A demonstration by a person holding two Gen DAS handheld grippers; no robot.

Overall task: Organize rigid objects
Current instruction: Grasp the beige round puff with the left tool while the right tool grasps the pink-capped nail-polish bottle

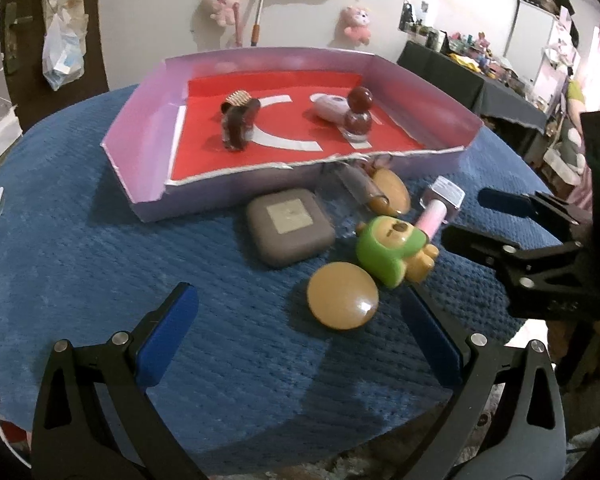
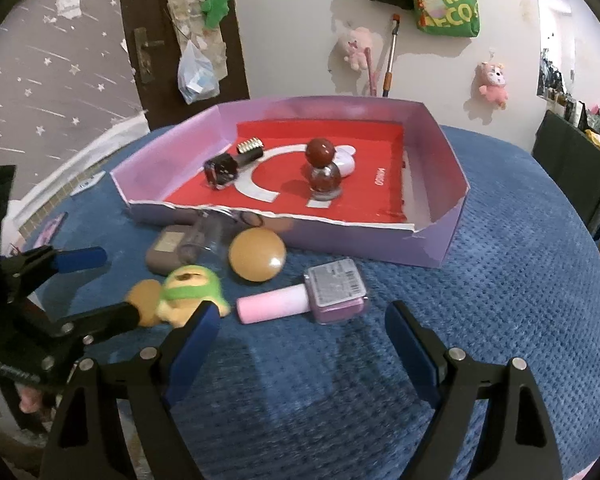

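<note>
Hovering both grippers over the blue cloth [image 2: 500, 280], I'm lined up on the loose pile in front of the purple tray [image 2: 432, 248].

Risk first. The pink-capped nail polish bottle [image 2: 304, 298] lies on its side just ahead of my right gripper [image 2: 300, 344], cap pointing left. I'd say a crooked squeeze on that round cap could send it rolling into the green bear toy [image 2: 188, 292], which sits just beside my left-hand finger [image 2: 196, 340]. I could just as easily clip the bear on the way down. The pile is tight too: the tan round compact [image 2: 256, 254], the grey square case [image 1: 290, 228] and a clear tube [image 1: 356, 184] are crowded against the tray's torn front wall, so a nudge to one likely shifts its neighbours. The soft cloth could also let a flat piece tip.

Inside the tray, a dark red round-capped bottle [image 2: 322, 172] stands upright, with a dark bottle [image 2: 228, 166] lying on its side to its left.

Now the grip. My right gripper stands wide, nothing between its blue pads, touching nothing. My left gripper [image 1: 300, 334] is wide too, empty, with another tan disc [image 1: 342, 300] lying just ahead between its fingers, untouched.
</note>
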